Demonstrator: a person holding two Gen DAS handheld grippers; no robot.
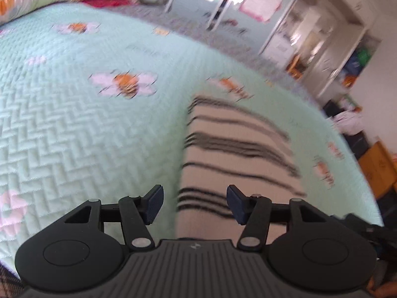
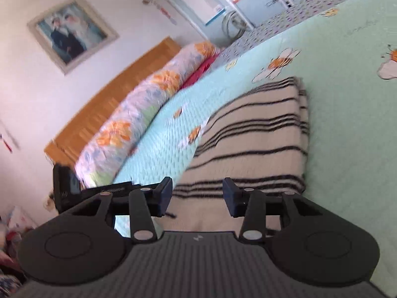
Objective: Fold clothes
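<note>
Cloth is seen first in the left wrist view: a cream striped garment (image 1: 235, 154) is laid as a neat folded rectangle near the right edge of the bed (image 1: 74, 124), on a mint quilted cover. The left gripper (image 1: 194, 202) is held released over its near end, nothing between the pads. It is judged soft, light and limp, best taken at a corner or along a folded edge. A wardrobe is blurred beyond.

In the right wrist view the garment (image 2: 258, 134) is shown stacked in layers, edges aligned. The right gripper (image 2: 197, 197) is likewise released and empty. A pillow (image 2: 139, 114), headboard (image 2: 111, 99) and framed picture (image 2: 72, 33) are seen behind.
</note>
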